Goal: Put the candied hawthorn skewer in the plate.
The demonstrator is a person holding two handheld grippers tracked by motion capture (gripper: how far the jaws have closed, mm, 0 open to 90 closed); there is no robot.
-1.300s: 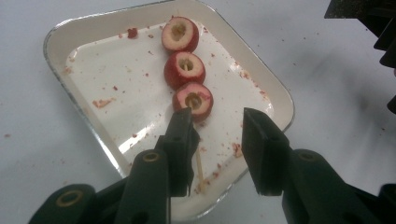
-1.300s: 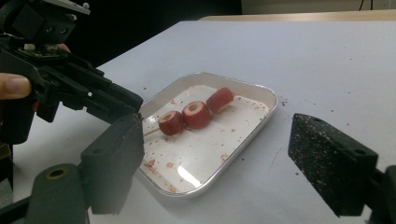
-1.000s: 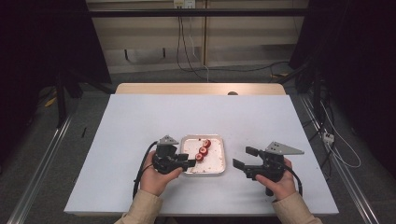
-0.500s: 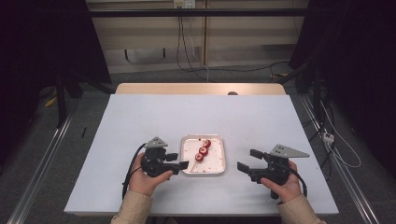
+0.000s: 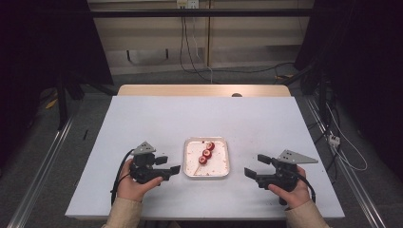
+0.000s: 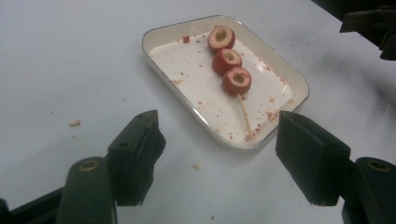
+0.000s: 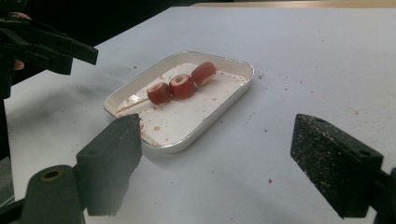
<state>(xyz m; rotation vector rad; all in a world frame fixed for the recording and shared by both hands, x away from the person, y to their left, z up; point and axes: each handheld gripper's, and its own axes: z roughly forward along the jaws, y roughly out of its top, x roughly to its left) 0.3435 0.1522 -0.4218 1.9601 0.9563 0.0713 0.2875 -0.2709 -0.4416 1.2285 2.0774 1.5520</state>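
The left gripper (image 5: 175,165) is held empty, left of the tray (image 5: 223,167), its jaws having just been opening. The right gripper (image 5: 252,166) is held wide and empty, right of the skewer (image 5: 206,153).

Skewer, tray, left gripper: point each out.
Skewer (image 6: 231,60), left gripper view: on the middle red piece.
Tray (image 6: 161,70), left gripper view: on its left rim.
Left gripper (image 5: 174,165), high view: between its open jaw tips.
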